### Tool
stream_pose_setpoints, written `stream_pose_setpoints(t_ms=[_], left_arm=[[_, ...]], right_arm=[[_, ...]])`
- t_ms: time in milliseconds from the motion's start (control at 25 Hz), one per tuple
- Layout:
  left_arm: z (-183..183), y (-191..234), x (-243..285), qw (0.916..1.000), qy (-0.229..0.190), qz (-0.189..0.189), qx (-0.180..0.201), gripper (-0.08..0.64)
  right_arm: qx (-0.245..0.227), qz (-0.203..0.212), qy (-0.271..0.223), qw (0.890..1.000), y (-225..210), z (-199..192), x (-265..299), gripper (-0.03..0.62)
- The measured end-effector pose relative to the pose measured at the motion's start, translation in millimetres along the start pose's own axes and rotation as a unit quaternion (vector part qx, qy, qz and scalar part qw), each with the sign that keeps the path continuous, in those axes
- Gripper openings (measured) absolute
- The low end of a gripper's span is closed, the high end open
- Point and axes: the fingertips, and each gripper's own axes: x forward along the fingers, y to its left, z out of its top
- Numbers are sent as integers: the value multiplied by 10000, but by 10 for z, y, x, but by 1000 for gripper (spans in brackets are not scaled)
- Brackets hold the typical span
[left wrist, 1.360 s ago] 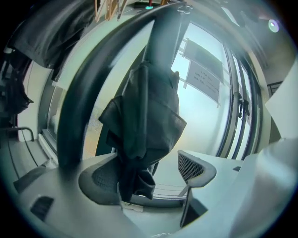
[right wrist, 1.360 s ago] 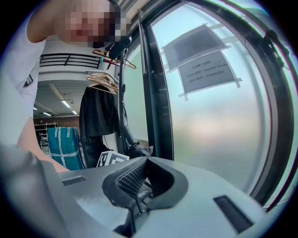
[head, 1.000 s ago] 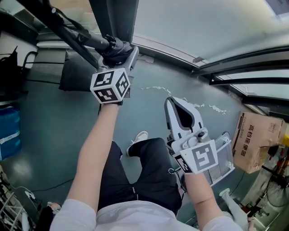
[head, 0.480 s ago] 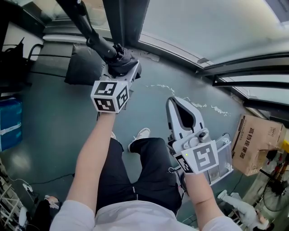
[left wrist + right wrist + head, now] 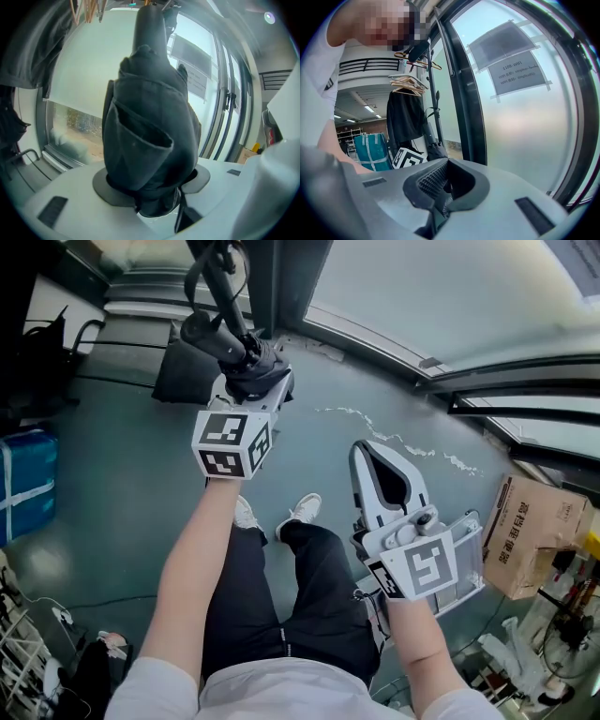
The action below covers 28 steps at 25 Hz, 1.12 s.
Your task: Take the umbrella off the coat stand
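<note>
The step in hand was judged to be the lifting-off itself. The folded umbrella (image 5: 228, 332) was gripped near its lower end by the left claw (image 5: 253, 382). The jaws of this claw were closed partway on the dark bunched fabric, and the umbrella rose up and away from it. The right claw (image 5: 367, 454) was held to the side of the left claw, well apart from the umbrella, with its jaws together and nothing between them.

For the next move, it was judged that the umbrella must be raised until its top is freed from the coat stand (image 5: 428, 75), and then drawn away from the hangers (image 5: 407, 82).

Whether the top was hooked on the stand could not be told. It was cut off at the edge of the head view, and in the left gripper view it was covered by the fabric itself.
</note>
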Motion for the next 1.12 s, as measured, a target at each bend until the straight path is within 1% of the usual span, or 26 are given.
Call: stream_pose_setpoints(t_ms=[200, 520, 840, 1000, 1120], left_arm=[[153, -2, -156, 9995, 183, 15, 264, 247], [347, -87, -317, 9984, 401, -96, 383, 247], [486, -136, -522, 9973, 552, -197, 452, 247], [547, -165, -560, 9967, 566, -219, 543, 247], [573, -196, -590, 9967, 571, -228, 532, 247]], right_arm=[[105, -70, 8, 9999, 147, 156, -72, 17], [240, -189, -82, 9995, 283, 446, -124, 17], [192, -130, -143, 9996, 536, 749, -105, 18], [250, -165, -203, 9993, 567, 813, -127, 18], [285, -181, -202, 9992, 582, 835, -169, 17]])
